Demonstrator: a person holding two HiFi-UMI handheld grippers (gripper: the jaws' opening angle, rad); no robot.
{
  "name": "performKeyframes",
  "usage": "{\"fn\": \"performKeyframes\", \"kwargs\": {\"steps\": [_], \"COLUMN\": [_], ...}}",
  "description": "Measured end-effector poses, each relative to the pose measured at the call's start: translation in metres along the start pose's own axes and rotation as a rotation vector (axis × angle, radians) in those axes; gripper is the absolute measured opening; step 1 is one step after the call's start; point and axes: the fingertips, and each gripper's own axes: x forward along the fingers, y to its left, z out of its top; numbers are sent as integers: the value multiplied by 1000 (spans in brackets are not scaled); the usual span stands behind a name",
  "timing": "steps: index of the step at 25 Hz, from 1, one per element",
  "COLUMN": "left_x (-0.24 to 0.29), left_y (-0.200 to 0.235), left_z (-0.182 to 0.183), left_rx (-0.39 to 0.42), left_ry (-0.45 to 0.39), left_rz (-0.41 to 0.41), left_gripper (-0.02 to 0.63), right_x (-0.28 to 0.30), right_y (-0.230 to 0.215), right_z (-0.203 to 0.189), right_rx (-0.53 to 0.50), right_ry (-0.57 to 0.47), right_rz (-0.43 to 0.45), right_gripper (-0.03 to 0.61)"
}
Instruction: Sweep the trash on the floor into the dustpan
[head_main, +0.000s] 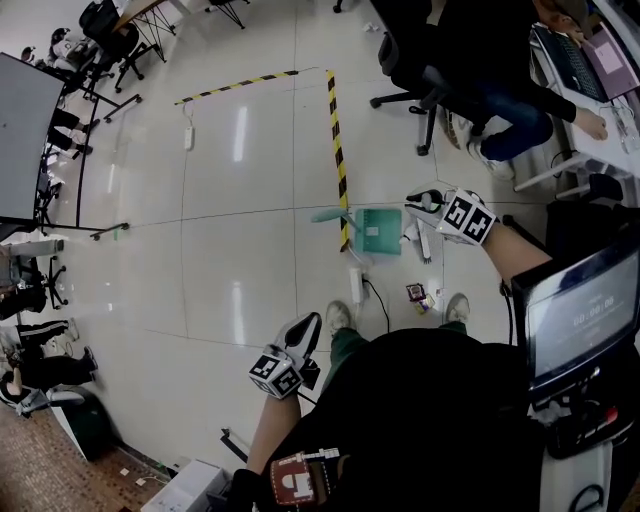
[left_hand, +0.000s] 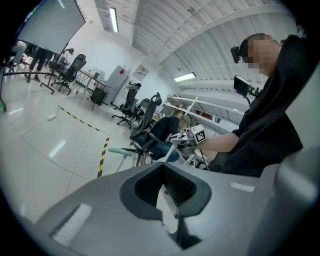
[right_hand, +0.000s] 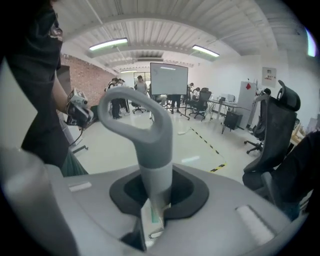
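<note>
A green dustpan (head_main: 380, 231) lies on the pale floor, its teal handle (head_main: 328, 214) pointing left; that handle (left_hand: 119, 151) also shows in the left gripper view. My right gripper (head_main: 426, 204) is shut on a broom's grey looped handle (right_hand: 144, 125), just right of the dustpan, with the broom's head (head_main: 422, 245) down beside it. A small piece of trash (head_main: 415, 293) sits on the floor between the dustpan and the person's shoe. My left gripper (head_main: 304, 333) hangs low near the body, holding nothing, its jaws together. Each gripper view shows the other gripper: the right gripper (left_hand: 192, 136) and the left gripper (right_hand: 79, 111).
Yellow-black tape (head_main: 337, 140) runs down the floor to the dustpan. A white power strip (head_main: 356, 285) with a cable lies near the person's shoes (head_main: 338, 316). A seated person on an office chair (head_main: 470, 90) is at the upper right, a whiteboard (head_main: 25, 140) at far left.
</note>
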Motion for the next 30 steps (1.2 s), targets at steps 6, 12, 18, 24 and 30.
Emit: {"fn": "performKeyframes", "kwargs": {"steps": [6,12,18,24,30], "left_x": [1,4,-9,-35,-66], "left_y": [-1,-6,13,28,-10], "left_z": [0,12,46,76,94], "left_rx": [3,23,59,127,249], "left_ry": [-9,-63,-126,-41,-28], "left_rz": [2,-20,-113,-261,-295], "left_gripper": [-5,-5,-5,-5,-5], "right_x": [0,-60,-128,-161,-221], "right_y": [0,-2,31,88,137], "right_z": [23,-1,32,48,12], "right_rx": [2,83,141,163,224], "right_ry": [-55,-9,-4,64,44], "right_rz": [-18,-67,-143,-289,-411], "right_gripper": [44,43,44,44,44]}}
